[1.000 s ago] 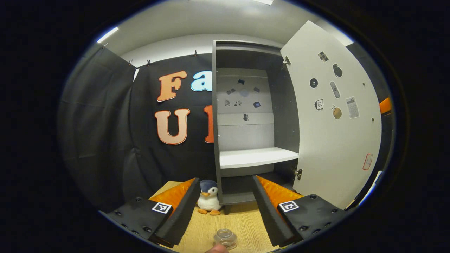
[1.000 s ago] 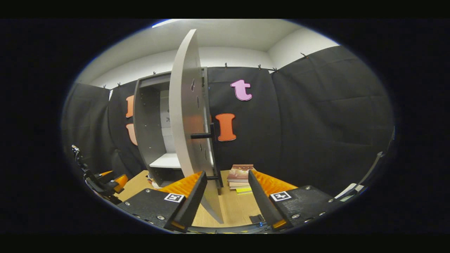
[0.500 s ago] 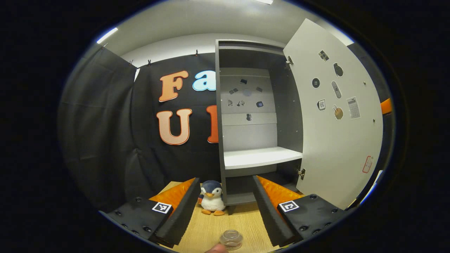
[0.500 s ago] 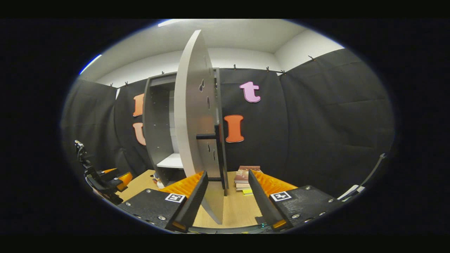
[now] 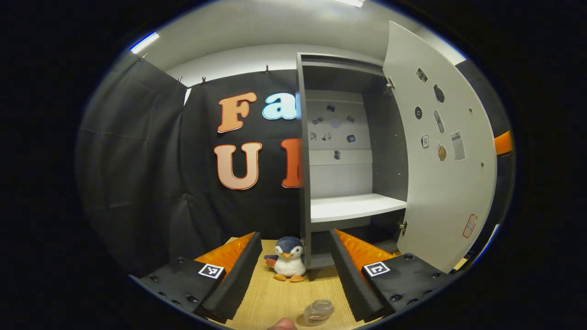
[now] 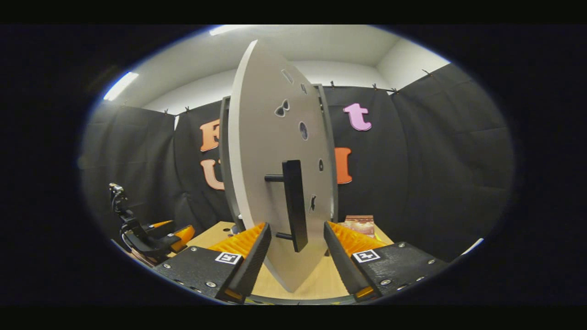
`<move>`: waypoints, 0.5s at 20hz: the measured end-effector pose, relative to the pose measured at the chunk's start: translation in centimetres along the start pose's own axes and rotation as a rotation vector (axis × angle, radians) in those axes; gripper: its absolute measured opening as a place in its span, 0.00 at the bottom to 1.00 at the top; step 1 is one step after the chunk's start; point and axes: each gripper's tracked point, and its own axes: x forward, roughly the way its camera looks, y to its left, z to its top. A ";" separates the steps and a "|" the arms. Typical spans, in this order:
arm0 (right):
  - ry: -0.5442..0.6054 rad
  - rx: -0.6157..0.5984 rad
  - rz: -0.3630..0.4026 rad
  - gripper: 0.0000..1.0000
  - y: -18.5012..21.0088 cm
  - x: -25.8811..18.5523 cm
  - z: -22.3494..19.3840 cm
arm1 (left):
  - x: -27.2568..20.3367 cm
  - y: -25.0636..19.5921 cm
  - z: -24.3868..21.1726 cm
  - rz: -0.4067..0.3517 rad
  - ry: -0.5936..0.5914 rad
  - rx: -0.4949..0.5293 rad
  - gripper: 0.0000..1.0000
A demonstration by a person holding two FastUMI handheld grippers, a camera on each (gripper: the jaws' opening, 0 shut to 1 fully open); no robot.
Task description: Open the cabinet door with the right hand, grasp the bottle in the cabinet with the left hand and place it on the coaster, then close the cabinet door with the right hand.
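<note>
In the left gripper view the cabinet (image 5: pixel 348 156) stands at the back of the bench (image 5: pixel 275 298), its door (image 5: pixel 440 183) swung out to the right. A toy penguin (image 5: pixel 288 266) sits just left of the cabinet's foot, with the bottle (image 5: pixel 318 312) nearer the camera. In the right gripper view books (image 6: pixel 360 223) lie on the bench behind the door, to its right.

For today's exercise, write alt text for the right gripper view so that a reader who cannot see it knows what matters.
An open gripper faces the half-open cabinet door, its fingers on either side of the door's black handle without clearly pressing on it. The other gripper is at the far left above the wooden table, and books lie behind the door.
</note>
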 end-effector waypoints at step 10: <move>0.010 0.033 0.113 0.84 6.3 7.0 -1.3 | 2.3 5.5 -0.7 0.069 0.019 -0.002 0.94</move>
